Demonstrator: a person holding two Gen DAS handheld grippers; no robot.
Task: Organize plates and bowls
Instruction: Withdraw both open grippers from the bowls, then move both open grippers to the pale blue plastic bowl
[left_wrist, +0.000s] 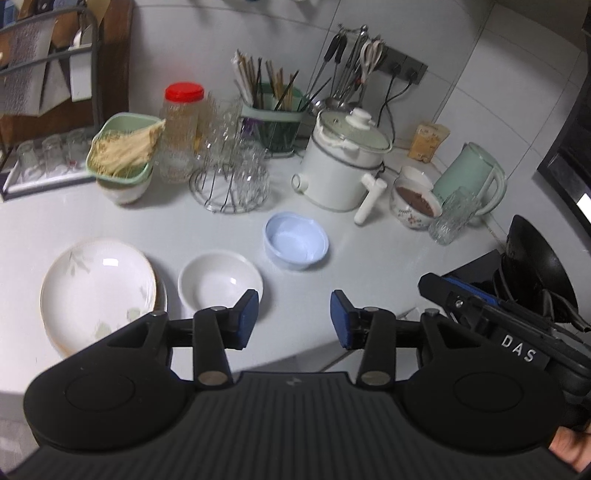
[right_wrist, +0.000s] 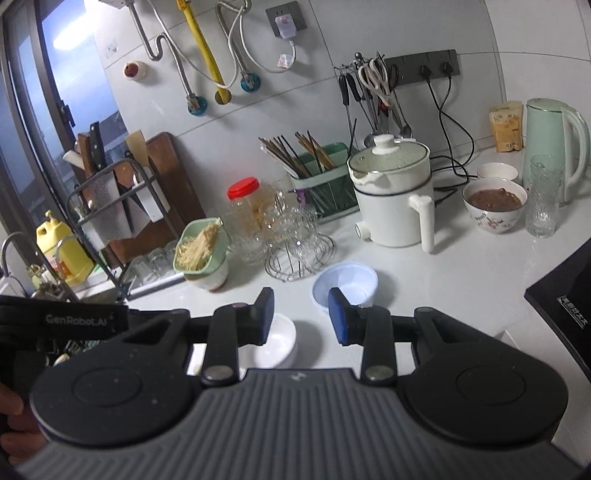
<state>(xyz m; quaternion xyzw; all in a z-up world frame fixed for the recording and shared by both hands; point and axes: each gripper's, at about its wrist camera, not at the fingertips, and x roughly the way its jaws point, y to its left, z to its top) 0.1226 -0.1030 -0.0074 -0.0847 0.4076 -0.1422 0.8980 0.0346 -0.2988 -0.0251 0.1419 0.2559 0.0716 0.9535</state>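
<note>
A stack of white plates with a leaf pattern (left_wrist: 98, 291) lies at the left of the white counter. Beside it sits a white bowl (left_wrist: 219, 282), and a pale blue bowl (left_wrist: 295, 240) stands further back. My left gripper (left_wrist: 294, 319) hovers open above the counter's front edge, just right of the white bowl, with nothing between its blue pads. In the right wrist view my right gripper (right_wrist: 301, 315) is also open and empty, above the white bowl (right_wrist: 275, 343) and in front of the blue bowl (right_wrist: 347, 282). The other gripper's body (left_wrist: 491, 314) shows at the right.
Along the back stand a green basket of noodles on a bowl (left_wrist: 123, 158), a red-lidded jar (left_wrist: 183, 129), a wire rack of glasses (left_wrist: 231, 177), a chopstick holder (left_wrist: 275, 118), a white electric pot (left_wrist: 345, 162), a bowl of brown food (left_wrist: 415, 206), a glass (left_wrist: 452, 218) and a green kettle (left_wrist: 474, 181). A black stove (right_wrist: 565, 295) borders the right.
</note>
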